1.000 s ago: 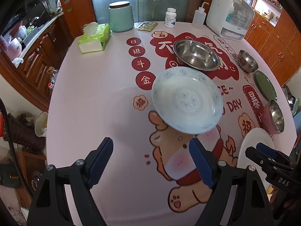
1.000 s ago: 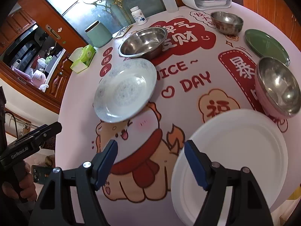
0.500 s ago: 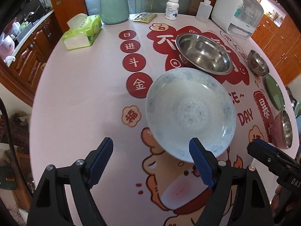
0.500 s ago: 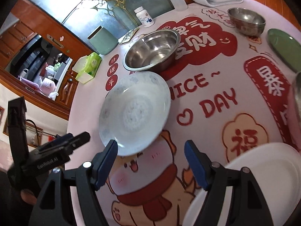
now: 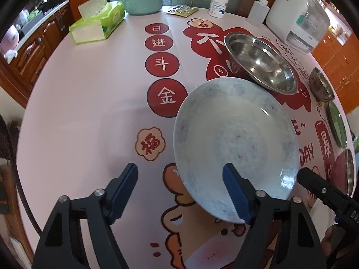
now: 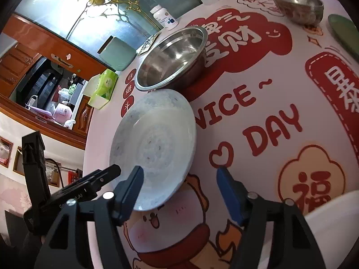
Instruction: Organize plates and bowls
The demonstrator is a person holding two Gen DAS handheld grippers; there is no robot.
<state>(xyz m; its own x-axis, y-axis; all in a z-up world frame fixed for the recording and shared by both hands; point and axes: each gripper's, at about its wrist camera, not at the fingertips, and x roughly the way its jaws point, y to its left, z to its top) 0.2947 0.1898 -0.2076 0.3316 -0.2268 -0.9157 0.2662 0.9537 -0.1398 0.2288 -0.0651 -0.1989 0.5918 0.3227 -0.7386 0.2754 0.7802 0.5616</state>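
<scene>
Both grippers are closing on the blue-patterned plate [image 5: 235, 139]: left gripper [image 5: 179, 192] and right gripper [image 6: 179, 192] jaws gaping wide, holding nothing. Next, 1 likely needs its rim between them.

Printed on the tablecloth [image 6: 280, 103]: "NICE ~ DAY" with a heart, right of the blue-patterned plate [image 6: 154, 152]; red circles "日", "进", "斗", "金" left of it; "福" in cloud badges; "暴" on a red dashed label further right.

Left gripper [image 5: 179, 192] fingers spread wide — right finger over blue-patterned plate [image 5: 235, 139] rim.
</scene>
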